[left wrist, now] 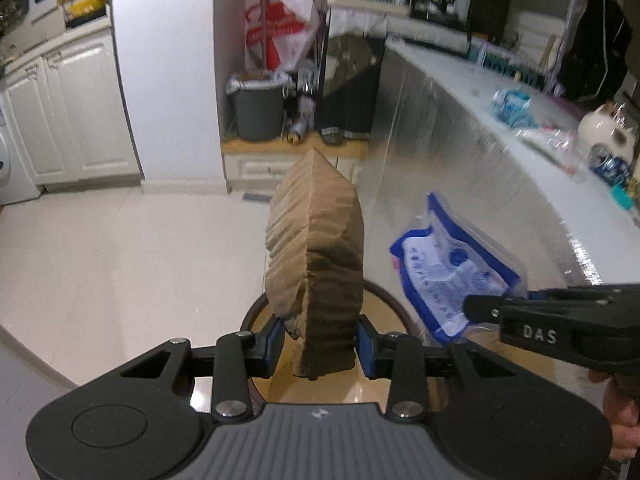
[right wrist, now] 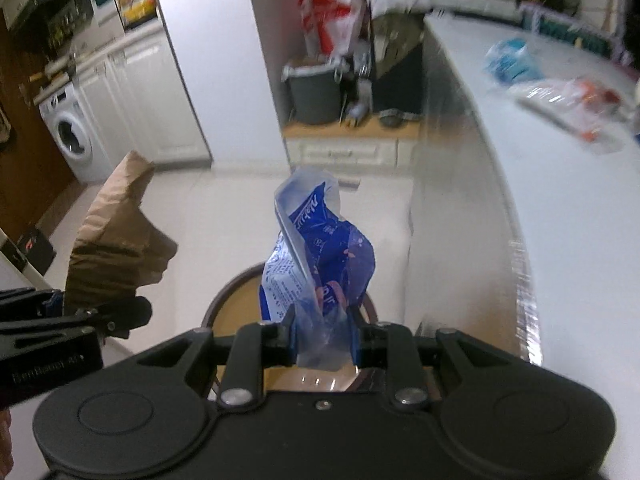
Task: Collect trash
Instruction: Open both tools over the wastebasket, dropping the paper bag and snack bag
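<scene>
Both grippers tilted down, loaded

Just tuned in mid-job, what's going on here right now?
A person is collecting trash with two handheld grippers. The left gripper is clamped on a crumpled brown paper bag, and the right gripper is clamped on a blue and white plastic wrapper. Both pieces are held above a round brown bin on the floor beside the white counter. More plastic packaging lies on that counter.
</scene>
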Demonstrator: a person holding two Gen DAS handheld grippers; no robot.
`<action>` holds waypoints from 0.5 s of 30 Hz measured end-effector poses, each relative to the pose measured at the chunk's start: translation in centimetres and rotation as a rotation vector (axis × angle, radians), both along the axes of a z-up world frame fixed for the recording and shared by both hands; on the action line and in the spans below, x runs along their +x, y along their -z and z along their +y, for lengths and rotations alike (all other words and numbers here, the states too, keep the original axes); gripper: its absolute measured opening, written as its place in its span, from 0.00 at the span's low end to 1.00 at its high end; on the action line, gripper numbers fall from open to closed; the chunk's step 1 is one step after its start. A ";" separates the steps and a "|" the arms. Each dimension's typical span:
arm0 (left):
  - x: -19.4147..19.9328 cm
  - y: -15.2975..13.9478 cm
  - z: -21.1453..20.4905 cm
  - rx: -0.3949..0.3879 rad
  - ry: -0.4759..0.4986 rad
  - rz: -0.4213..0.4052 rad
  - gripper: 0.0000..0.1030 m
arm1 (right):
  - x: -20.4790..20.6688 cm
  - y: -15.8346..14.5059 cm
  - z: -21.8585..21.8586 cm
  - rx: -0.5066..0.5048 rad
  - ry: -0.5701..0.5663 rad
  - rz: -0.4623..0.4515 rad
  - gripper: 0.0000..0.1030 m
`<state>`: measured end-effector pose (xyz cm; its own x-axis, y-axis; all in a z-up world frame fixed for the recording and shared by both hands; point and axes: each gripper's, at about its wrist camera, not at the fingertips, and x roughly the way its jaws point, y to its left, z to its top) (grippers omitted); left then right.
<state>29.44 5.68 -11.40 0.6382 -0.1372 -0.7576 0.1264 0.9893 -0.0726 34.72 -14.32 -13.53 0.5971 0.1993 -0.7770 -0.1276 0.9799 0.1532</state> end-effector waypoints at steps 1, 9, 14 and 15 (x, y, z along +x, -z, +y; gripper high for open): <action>0.9 0.6 0.2 0.004 0.003 0.022 0.38 | 1.0 0.6 0.2 -0.001 -0.003 0.028 0.24; 6.8 5.2 0.9 0.018 0.008 0.193 0.38 | 7.9 5.6 2.0 0.009 -0.013 0.222 0.24; 9.3 8.3 1.1 0.016 0.028 0.295 0.39 | 10.1 9.1 2.5 0.035 -0.010 0.323 0.24; 9.7 8.9 1.2 0.017 0.032 0.314 0.39 | 10.7 9.8 2.5 0.044 -0.006 0.344 0.24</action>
<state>39.18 6.83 -20.35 0.3679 -0.1391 -0.9194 0.1311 0.9866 -0.0969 45.44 -11.81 -23.32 0.3008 0.2401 -0.9230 -0.0667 0.9707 0.2308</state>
